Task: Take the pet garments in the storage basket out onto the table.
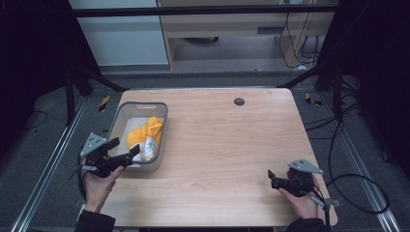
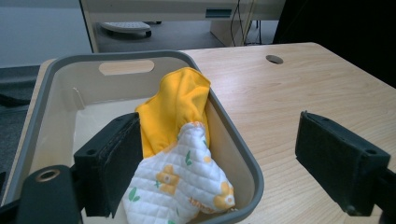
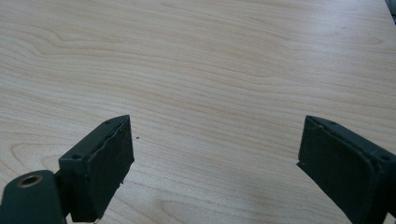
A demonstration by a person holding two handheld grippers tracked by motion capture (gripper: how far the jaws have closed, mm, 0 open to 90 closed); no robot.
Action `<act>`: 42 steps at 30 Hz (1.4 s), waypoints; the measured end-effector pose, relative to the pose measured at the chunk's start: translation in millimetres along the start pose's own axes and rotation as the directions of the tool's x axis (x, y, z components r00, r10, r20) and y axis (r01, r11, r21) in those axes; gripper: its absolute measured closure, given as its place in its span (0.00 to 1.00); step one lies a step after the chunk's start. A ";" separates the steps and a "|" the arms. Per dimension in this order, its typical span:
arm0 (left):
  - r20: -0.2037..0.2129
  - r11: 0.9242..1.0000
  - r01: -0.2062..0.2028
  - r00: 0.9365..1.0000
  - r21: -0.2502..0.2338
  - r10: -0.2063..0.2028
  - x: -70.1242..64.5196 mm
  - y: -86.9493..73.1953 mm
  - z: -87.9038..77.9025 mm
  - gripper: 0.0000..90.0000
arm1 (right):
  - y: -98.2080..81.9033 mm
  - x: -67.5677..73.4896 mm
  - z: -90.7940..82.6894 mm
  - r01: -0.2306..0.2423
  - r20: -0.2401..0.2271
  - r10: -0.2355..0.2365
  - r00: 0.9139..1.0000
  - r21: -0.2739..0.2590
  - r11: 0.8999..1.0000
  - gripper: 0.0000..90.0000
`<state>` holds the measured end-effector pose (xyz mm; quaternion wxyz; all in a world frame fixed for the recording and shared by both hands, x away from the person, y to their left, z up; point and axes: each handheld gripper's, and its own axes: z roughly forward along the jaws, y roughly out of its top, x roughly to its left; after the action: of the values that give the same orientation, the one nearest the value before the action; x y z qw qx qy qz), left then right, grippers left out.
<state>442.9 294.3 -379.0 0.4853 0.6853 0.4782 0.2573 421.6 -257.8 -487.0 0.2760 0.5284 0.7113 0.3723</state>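
A grey plastic bin [image 1: 119, 122] [image 2: 236, 144] stands on the left part of the wooden table. Inside it lies a yellow cloth [image 1: 147, 130] [image 2: 175, 105] and a white quilted cloth with yellow flowers [image 1: 147, 151] [image 2: 180, 179] resting against the bin's right wall. My left gripper [image 1: 123, 151] [image 2: 217, 163] is open at the bin's near end, its jaws straddling the bin's right wall with the quilted cloth between them but untouched. My right gripper [image 1: 271, 177] [image 3: 212, 161] is open low over bare table at the near right, holding nothing.
The table [image 1: 227, 140] has a round cable hole [image 1: 239, 101] [image 2: 274, 59] near its far edge. Beyond the table stand a wooden cabinet [image 1: 232, 29] and hanging cables [image 1: 300, 43]. Black frame bars run on both sides.
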 end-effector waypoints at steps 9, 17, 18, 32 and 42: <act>-0.006 1.000 -0.019 1.000 0.017 0.020 -0.1 13.4 10.6 0.16 | 0.2 0.3 0.3 -0.009 -0.005 0.009 1.000 0.006 1.000 0.12; -0.008 0.999 -0.028 1.000 0.037 0.029 -0.4 23.8 21.2 0.16 | 0.2 0.7 0.6 -0.007 -0.009 0.007 1.000 0.008 1.000 0.12; -0.009 0.999 -0.028 1.000 0.038 0.029 -0.3 25.2 22.4 0.16 | 0.2 0.6 0.6 -0.007 -0.009 0.007 1.000 0.009 1.000 0.12; -0.022 0.994 -0.040 0.999 0.103 0.042 -0.7 32.4 45.0 0.17 | 0.1 0.2 1.3 0.002 -0.010 -0.002 1.000 0.011 1.000 0.12; -0.038 0.986 -0.034 0.998 0.161 0.041 4.8 36.7 56.6 0.18 | -0.1 0.4 2.3 0.002 -0.013 -0.001 1.000 0.018 1.000 0.12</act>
<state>506.0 272.3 -368.6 0.4136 0.7255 0.4944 0.2413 423.2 -256.8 -488.4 0.2671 0.5279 0.7167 0.3692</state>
